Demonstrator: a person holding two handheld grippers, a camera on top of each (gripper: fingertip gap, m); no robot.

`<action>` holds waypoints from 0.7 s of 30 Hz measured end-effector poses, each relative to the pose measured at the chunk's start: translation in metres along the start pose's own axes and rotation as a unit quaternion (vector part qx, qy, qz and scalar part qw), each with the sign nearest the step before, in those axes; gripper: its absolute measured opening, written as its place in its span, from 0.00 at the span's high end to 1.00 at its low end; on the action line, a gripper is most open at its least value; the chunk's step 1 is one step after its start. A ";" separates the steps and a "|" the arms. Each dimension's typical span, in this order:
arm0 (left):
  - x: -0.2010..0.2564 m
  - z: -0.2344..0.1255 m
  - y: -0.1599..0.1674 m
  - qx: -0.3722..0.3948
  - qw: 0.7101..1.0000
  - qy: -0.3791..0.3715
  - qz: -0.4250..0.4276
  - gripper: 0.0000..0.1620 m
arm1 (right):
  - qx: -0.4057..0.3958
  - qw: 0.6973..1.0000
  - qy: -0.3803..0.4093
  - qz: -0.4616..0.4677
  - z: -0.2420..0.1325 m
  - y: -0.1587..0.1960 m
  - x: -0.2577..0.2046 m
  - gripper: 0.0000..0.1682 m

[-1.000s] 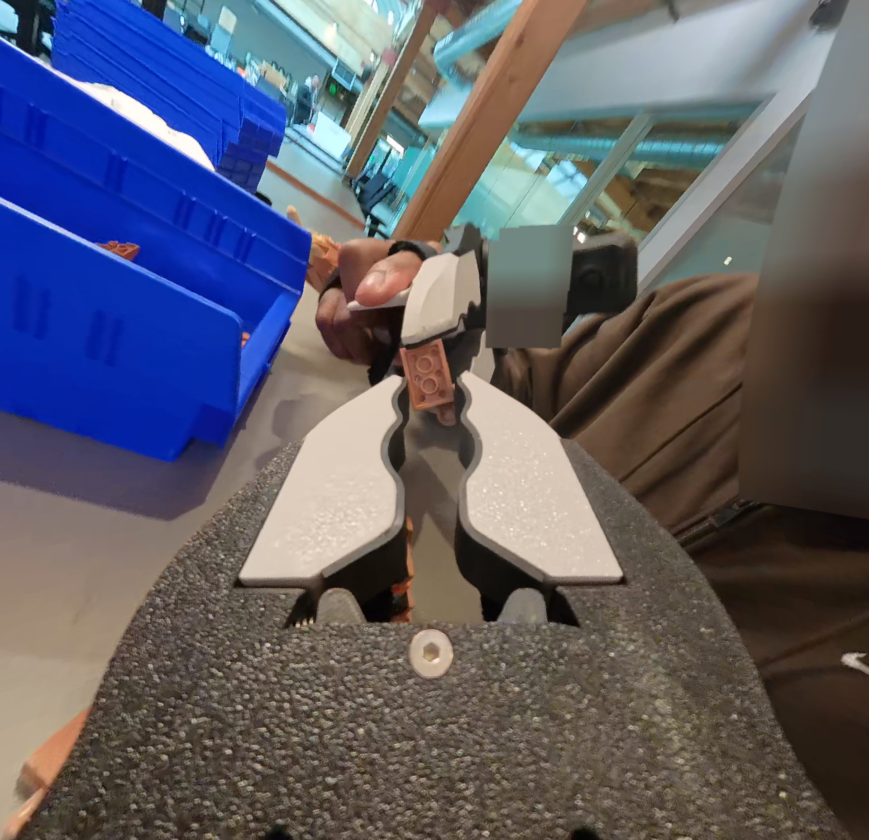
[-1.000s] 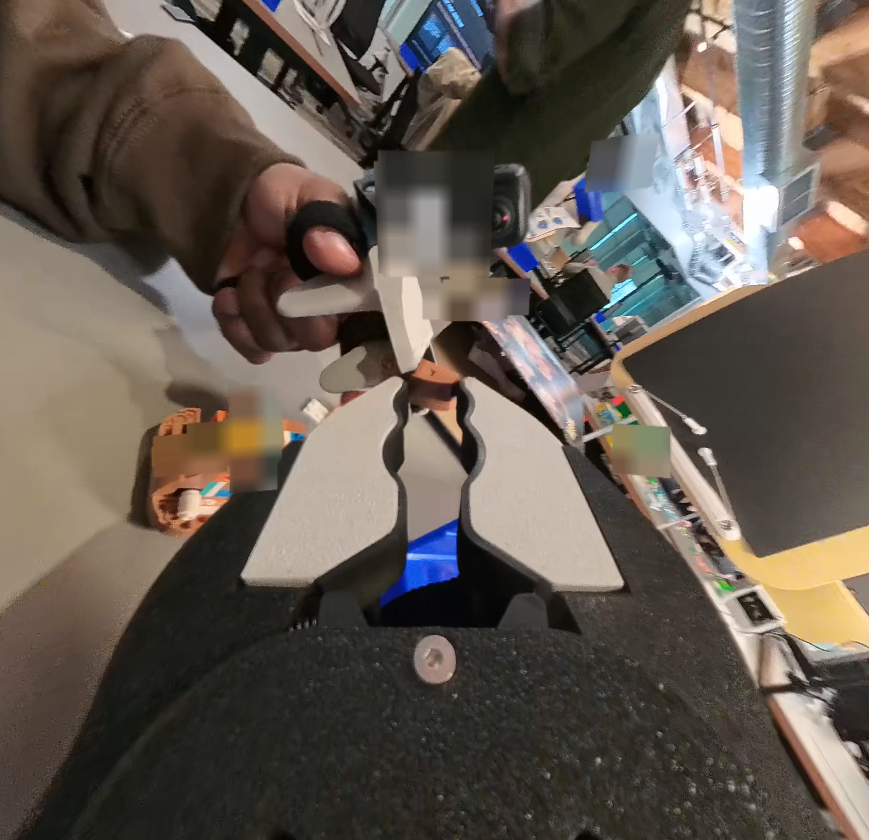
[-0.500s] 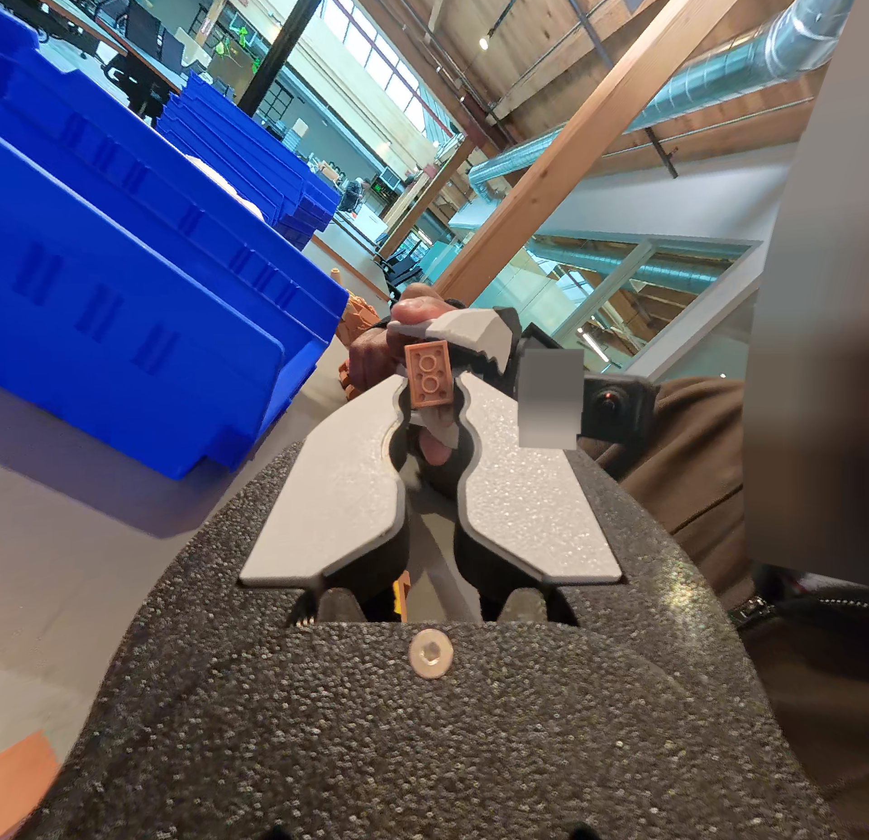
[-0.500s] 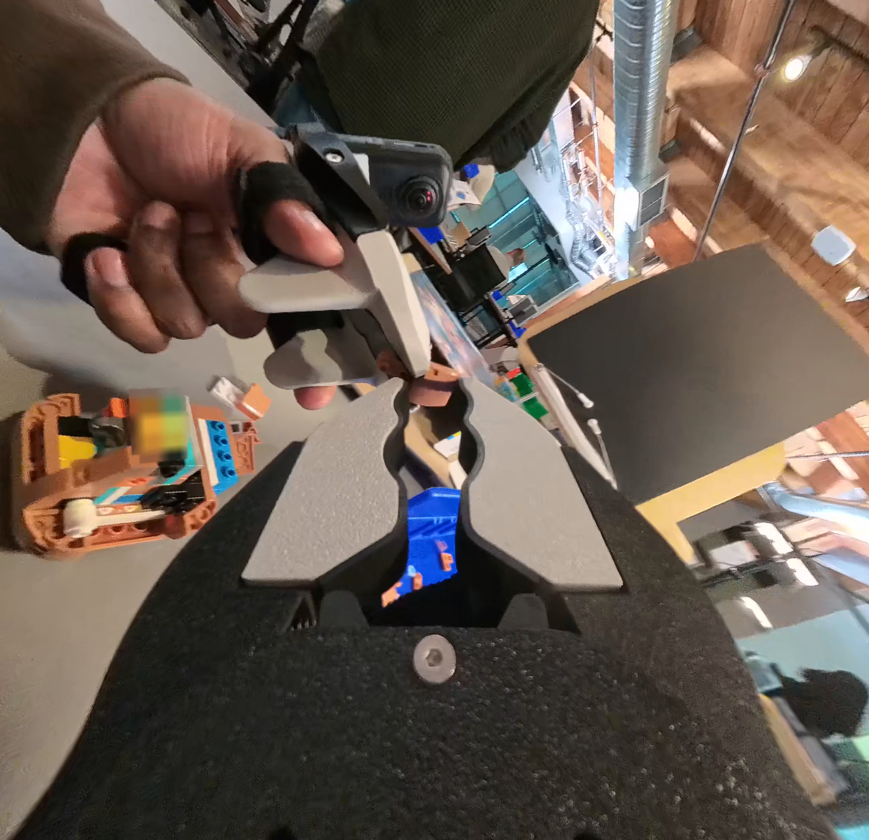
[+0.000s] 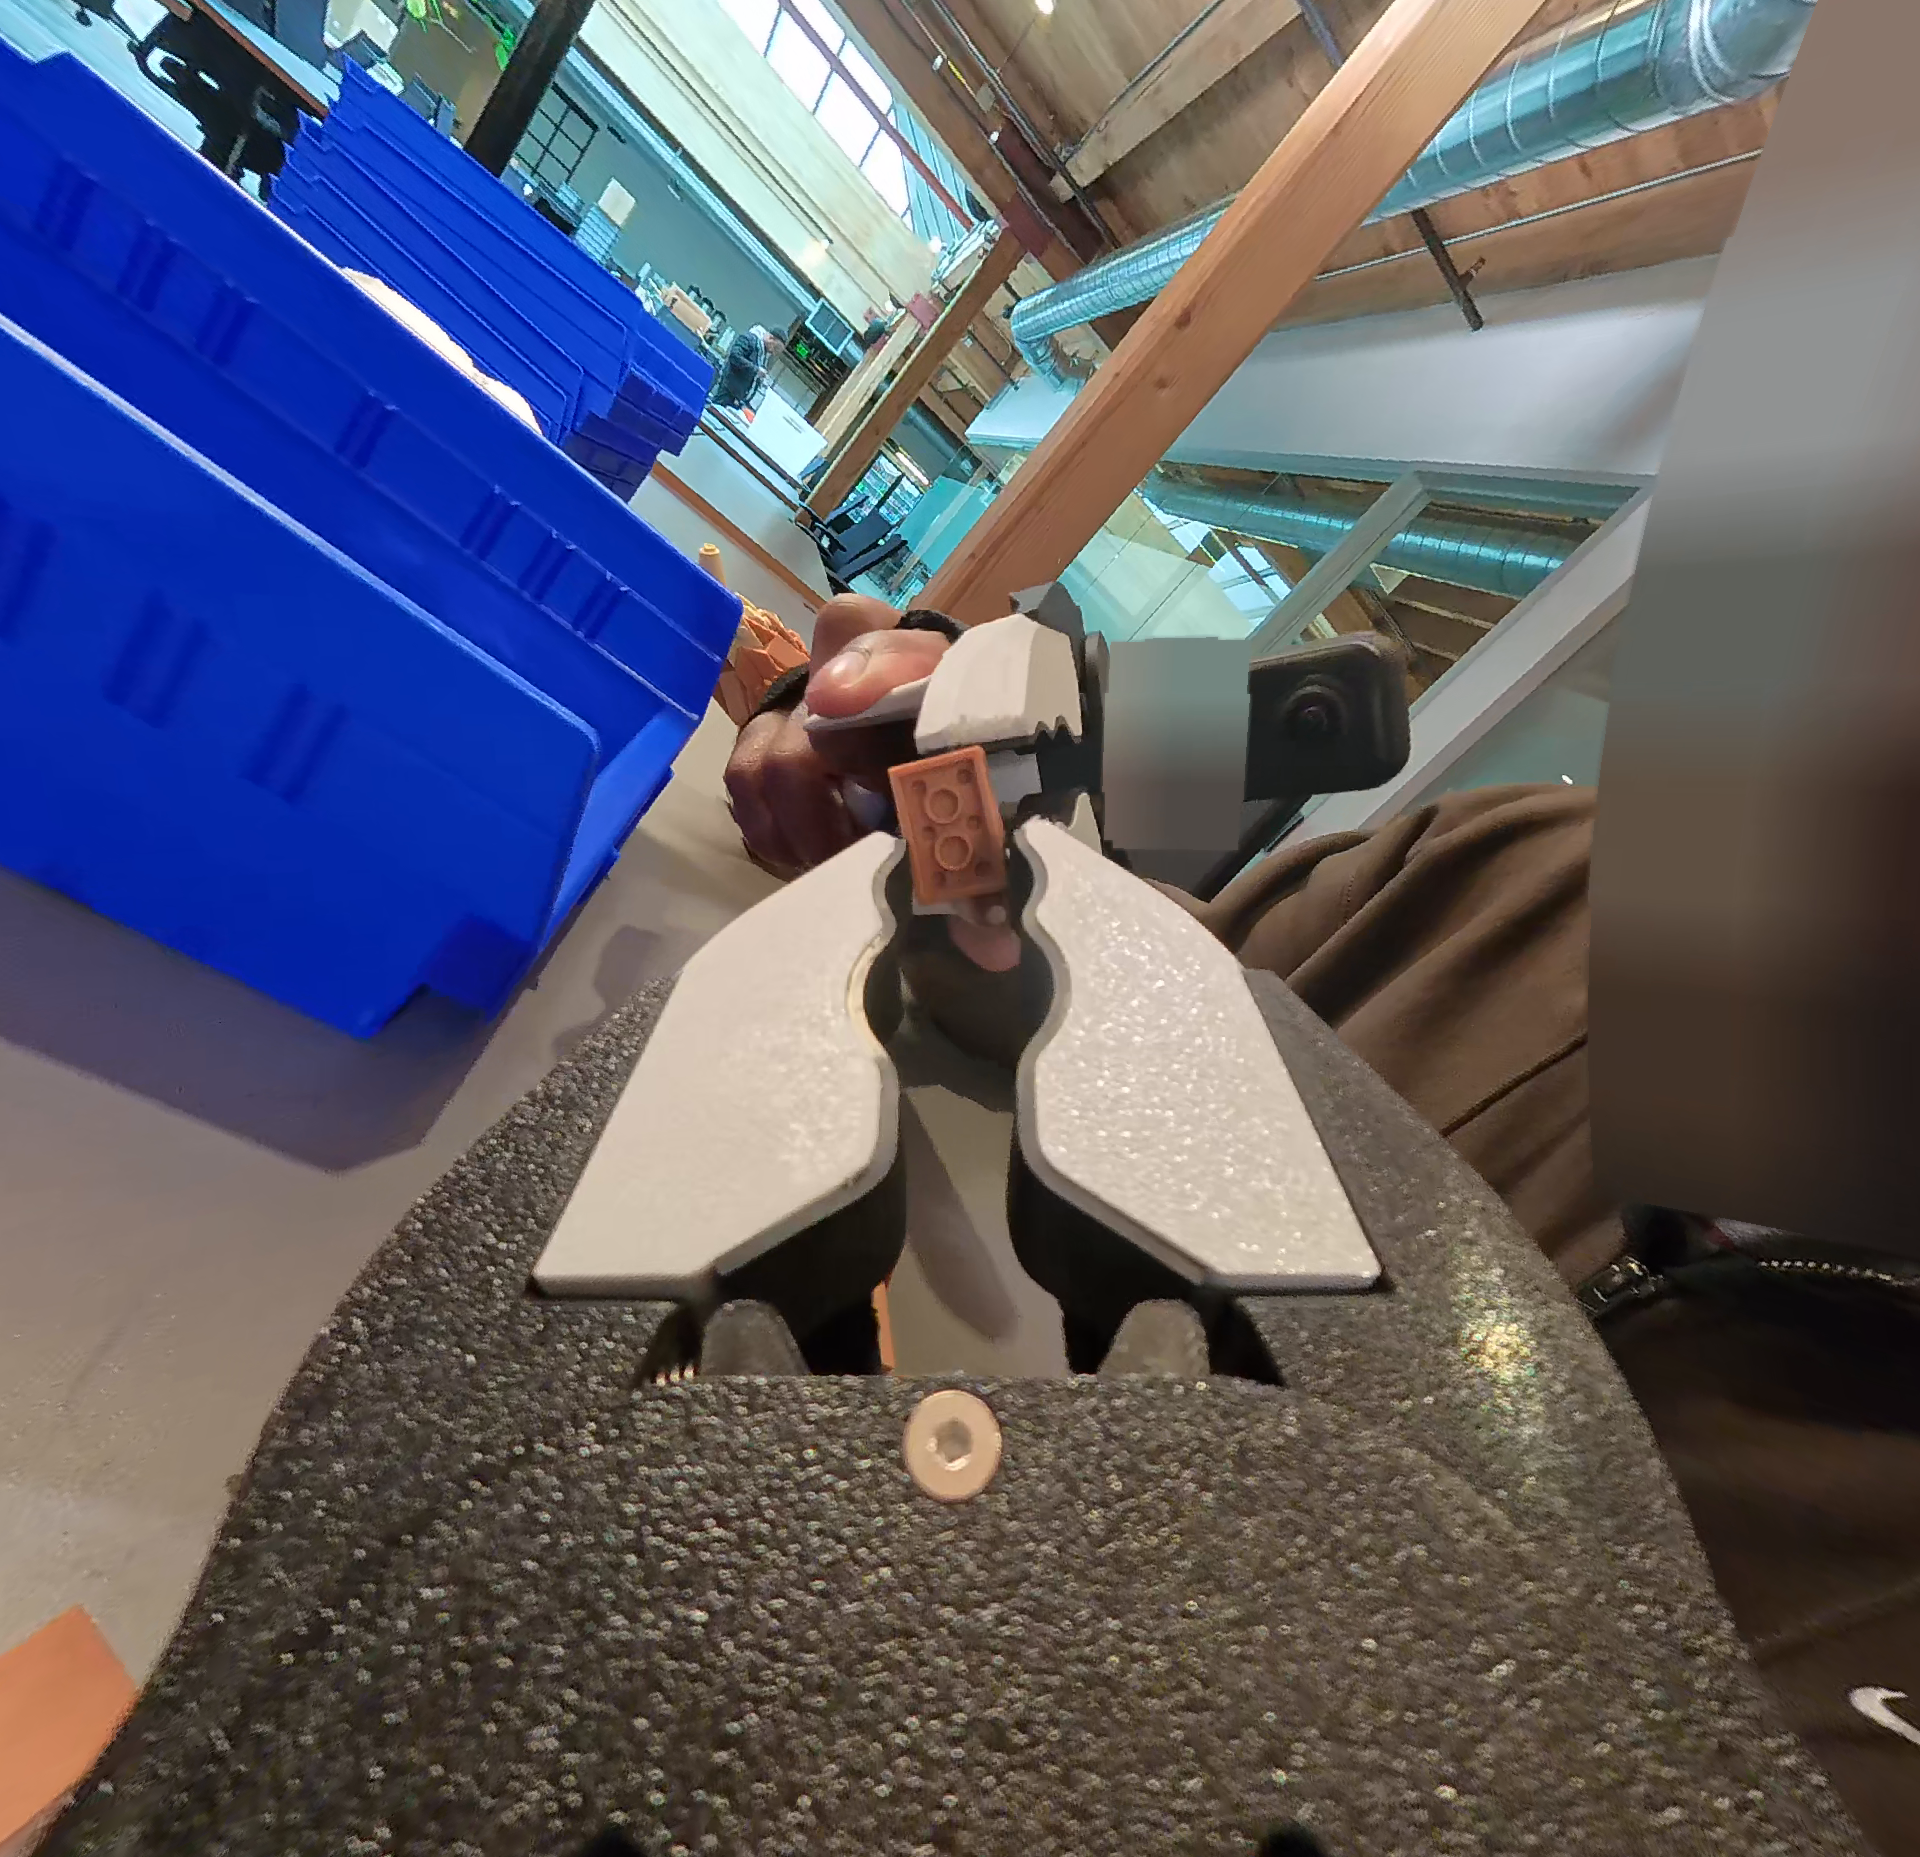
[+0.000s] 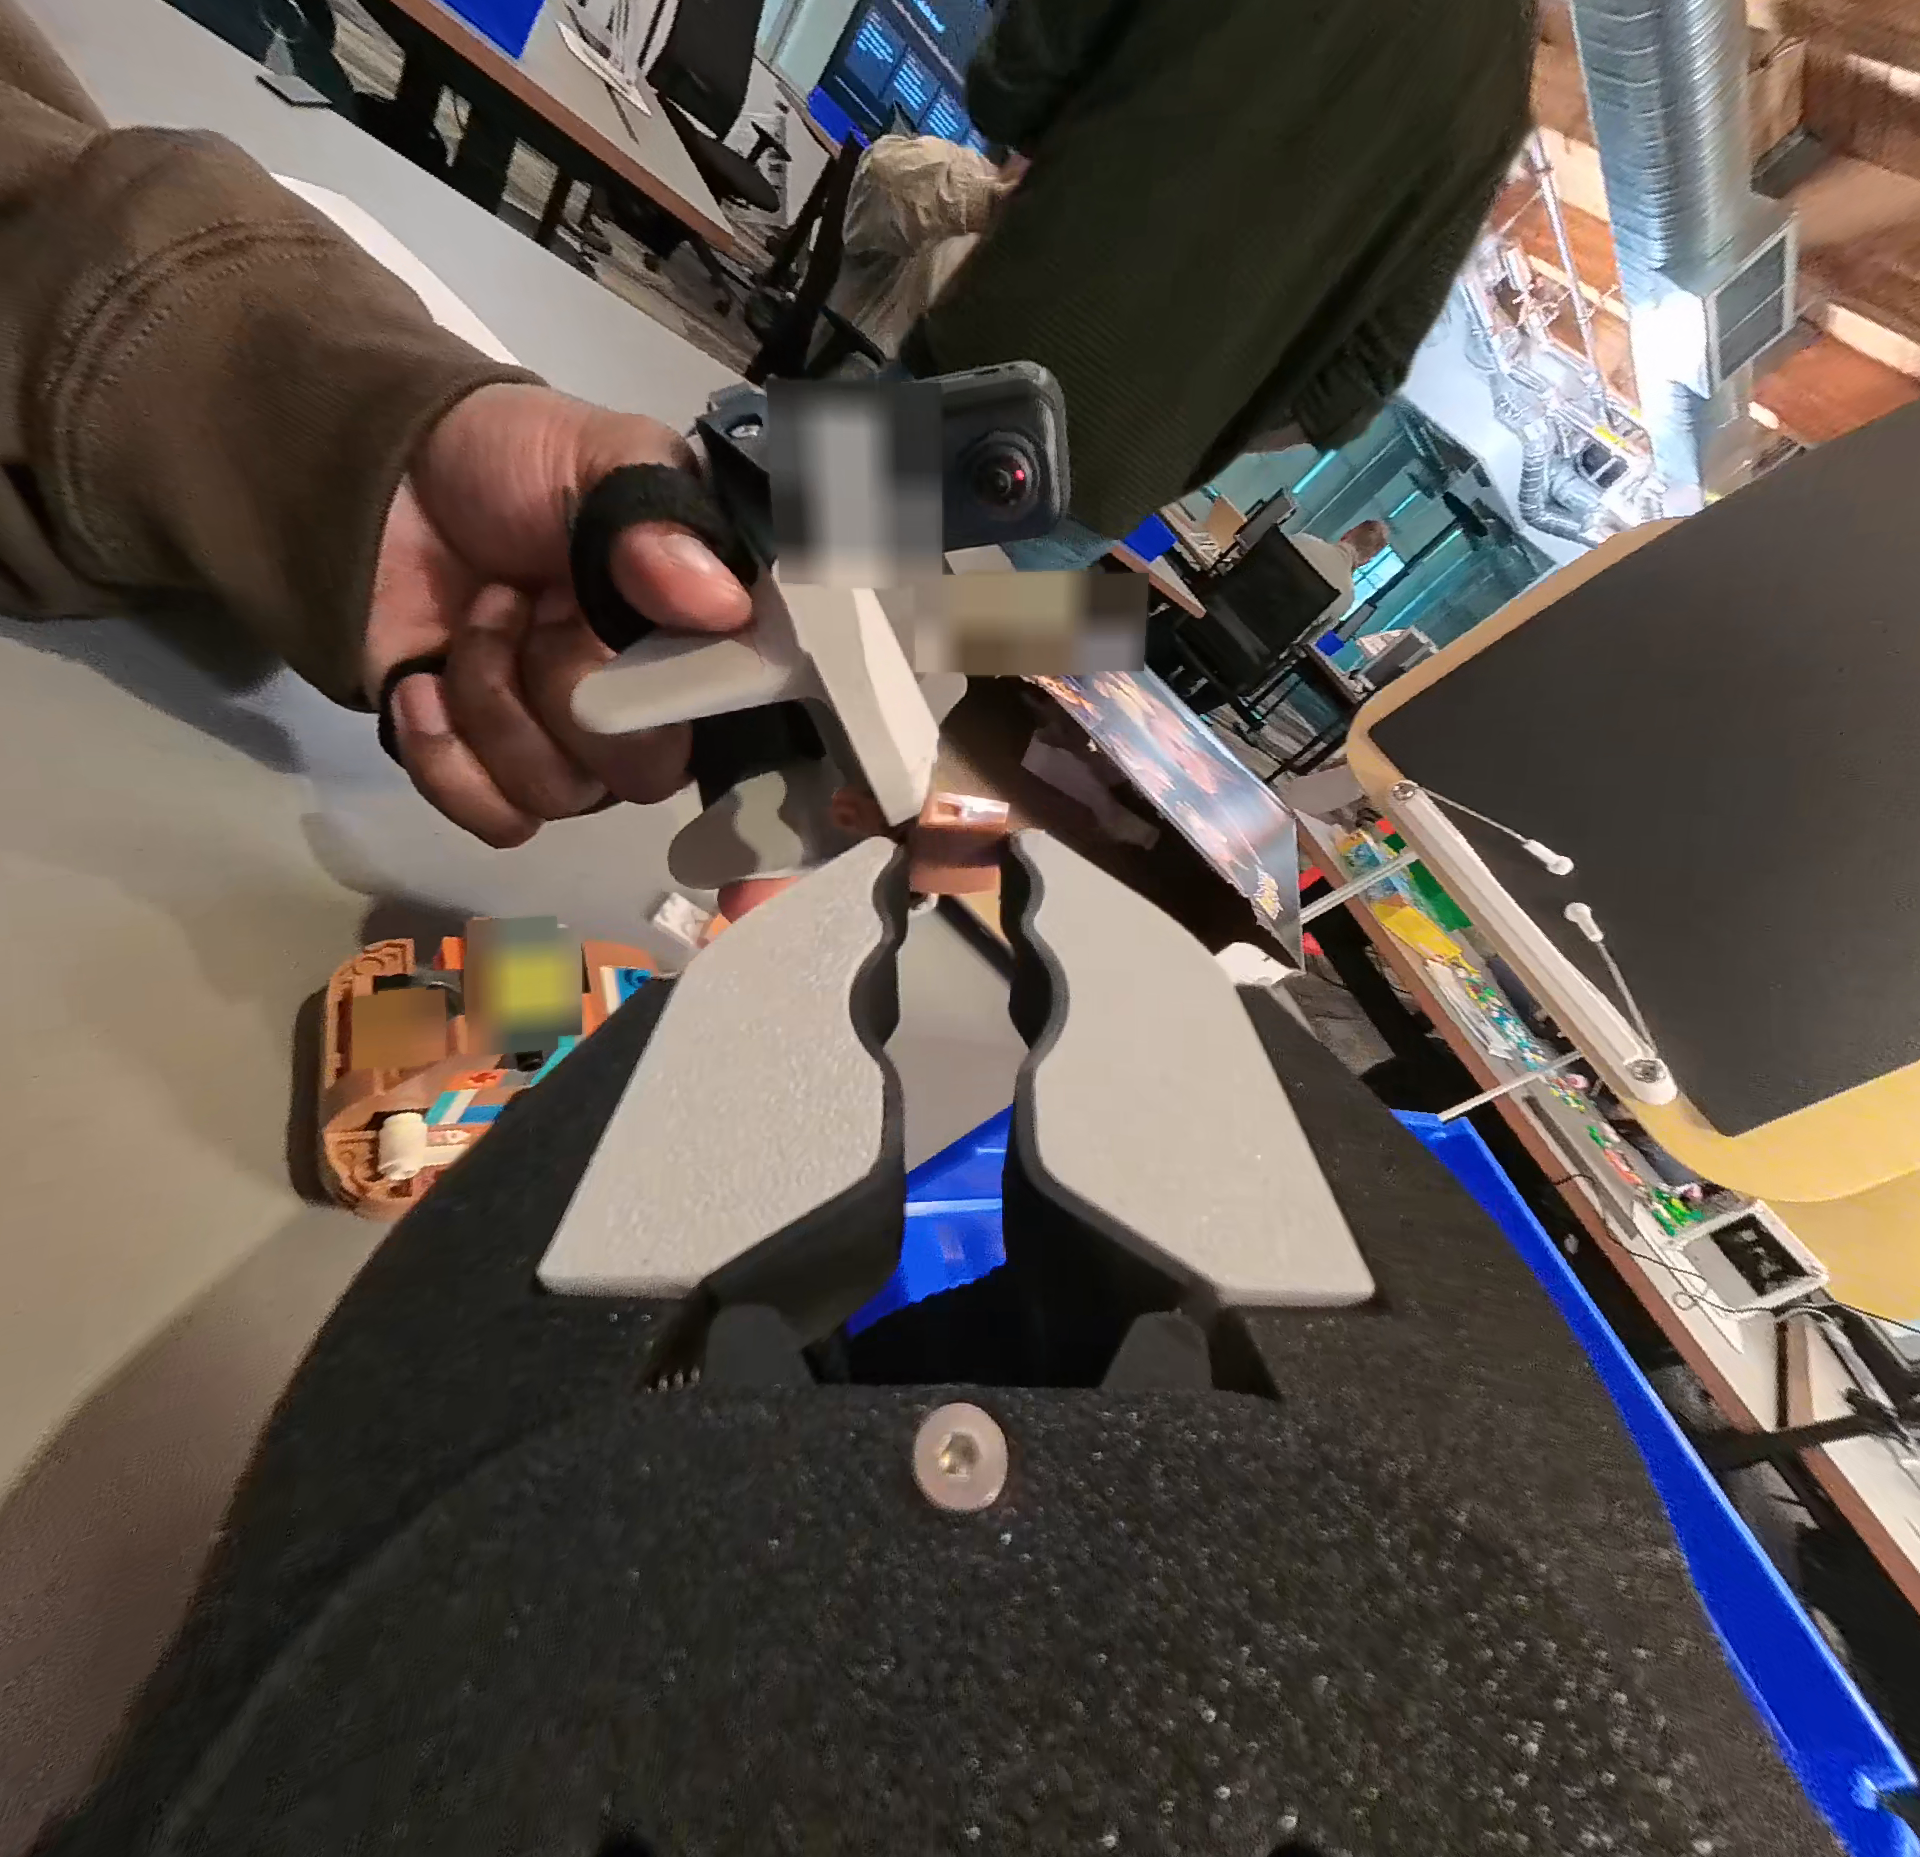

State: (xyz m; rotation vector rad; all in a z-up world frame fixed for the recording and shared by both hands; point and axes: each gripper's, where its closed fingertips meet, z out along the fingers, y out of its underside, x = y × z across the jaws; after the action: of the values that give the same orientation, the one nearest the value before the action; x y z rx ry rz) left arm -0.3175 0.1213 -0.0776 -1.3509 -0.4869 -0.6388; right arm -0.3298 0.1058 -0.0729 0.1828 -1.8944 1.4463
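Brick: a small brown brick (image 5: 949, 828) is held up in the air, clear of the table (image 5: 156, 1236), with its hollow underside turned to the left wrist view. In the right wrist view it is seen edge-on as a thin plate over a darker brown part; whether this is one piece or two cannot be told.
Left jaws: the left gripper (image 5: 956, 857) is drawn in narrow, and the brick is pinched between its fingertips, touching both.
Right jaws: the right gripper (image 6: 951, 862) is likewise drawn in narrow, and the brown part is gripped at its very tips. The two grippers are met nose to nose on the brick.
Hands: each gripper's handle is squeezed by a hand, the right hand (image 5: 810, 758) and the left hand (image 6: 499, 644), the latter coming out of a brown sleeve (image 6: 208, 373).
Model: a brick-built model (image 6: 416, 1069) is set on the table, below the left hand and well apart from the brick.
Bins: blue bins (image 5: 312, 664) are ranged along the table's far side as seen in the left wrist view; another blue bin (image 6: 1558, 1392) is seen under the right gripper.
Corner piece: an orange-brown flat piece (image 5: 52, 1693) is cut off at the left wrist view's lower left.
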 end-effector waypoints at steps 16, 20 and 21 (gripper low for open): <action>0.004 0.002 0.007 -0.025 1.000 0.012 0.004 0.89 | 0.007 0.999 -0.039 -0.003 -0.005 -0.001 -0.005 0.91; 0.003 0.001 0.006 -0.019 1.000 0.012 -0.002 0.90 | 0.000 0.999 -0.019 -0.042 -0.005 -0.001 -0.004 0.91; 0.003 0.001 0.005 -0.016 1.000 0.015 -0.006 0.90 | 0.000 0.999 -0.012 -0.051 -0.005 -0.001 -0.004 0.91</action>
State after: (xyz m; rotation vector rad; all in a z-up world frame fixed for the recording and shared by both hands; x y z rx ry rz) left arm -0.3116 0.1226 -0.0788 -1.3681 -0.4628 -0.6774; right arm -0.3244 0.1085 -0.0737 0.2935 -1.8772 1.3823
